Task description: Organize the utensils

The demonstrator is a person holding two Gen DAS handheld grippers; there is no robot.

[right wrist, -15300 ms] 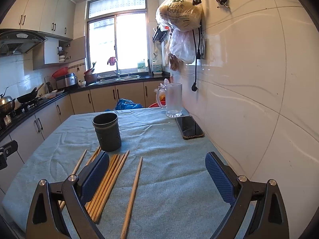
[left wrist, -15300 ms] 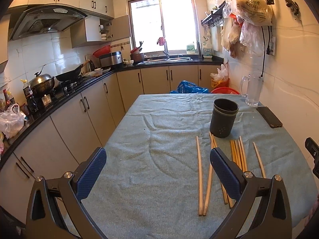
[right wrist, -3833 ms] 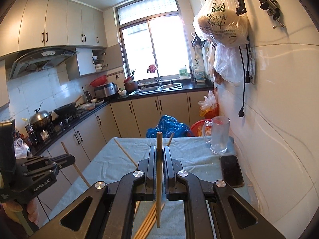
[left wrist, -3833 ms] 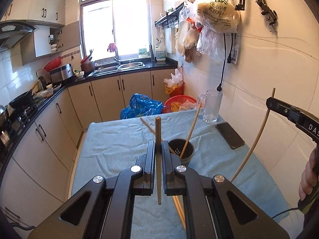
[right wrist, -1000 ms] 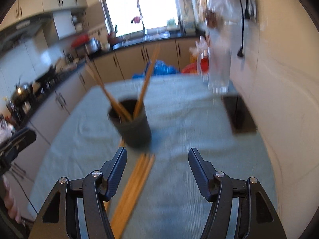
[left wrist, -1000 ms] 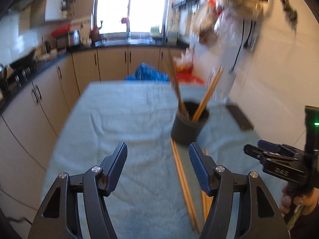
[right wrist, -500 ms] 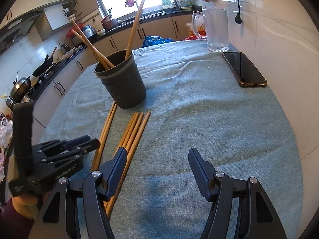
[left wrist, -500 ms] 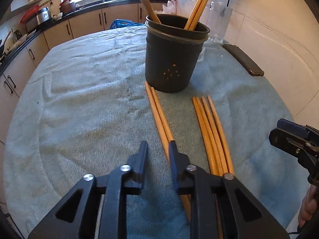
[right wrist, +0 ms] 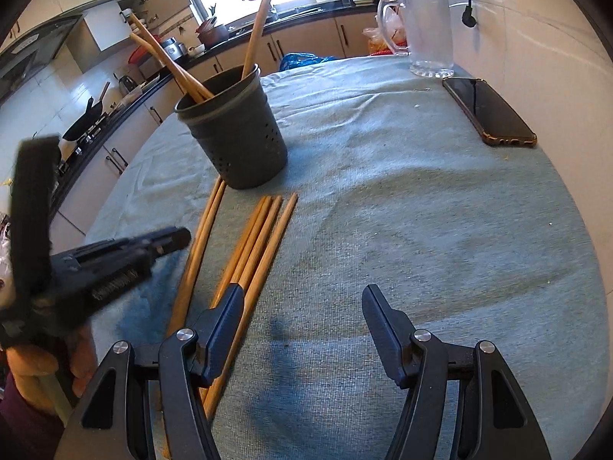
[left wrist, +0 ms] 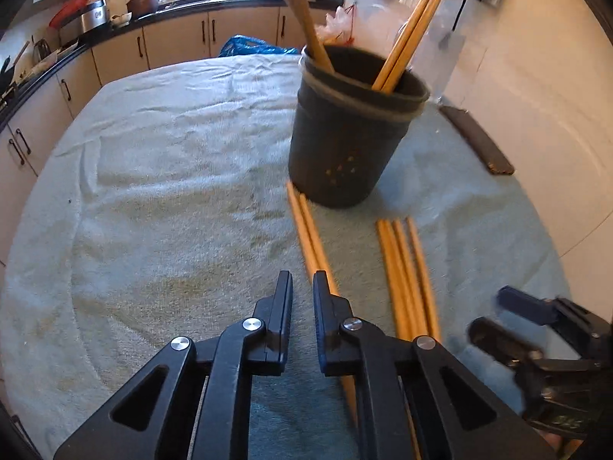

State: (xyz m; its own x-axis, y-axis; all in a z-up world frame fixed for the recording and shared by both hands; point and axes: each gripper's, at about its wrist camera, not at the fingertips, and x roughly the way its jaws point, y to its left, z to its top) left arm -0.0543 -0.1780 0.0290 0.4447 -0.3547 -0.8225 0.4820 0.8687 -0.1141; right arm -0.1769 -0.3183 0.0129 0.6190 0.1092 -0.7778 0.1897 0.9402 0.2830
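Left gripper [left wrist: 302, 287]: angled down at the teal cloth-covered table [left wrist: 161, 199]; jaws just closed to a slim gap, nothing visibly held.
Right gripper [right wrist: 302, 306]: tilted down, jaws wide, holding nothing.
Loose wooden chopsticks [right wrist: 264, 237]: on the cloth beside the dark perforated plastic cup [right wrist: 237, 142].
Writing: none legible.

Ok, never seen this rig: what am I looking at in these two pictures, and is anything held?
A person holds a two-fingered gripper in each hand; each picture comes from a camera on one gripper, looking along its fingers. On the cloth-covered table stands a dark holder with some chopsticks inside; loose chopsticks lie before it, a phone and glass mug beyond. The left gripper has just been closing, now shut, with nothing visible between its fingers. The right gripper is open and empty.
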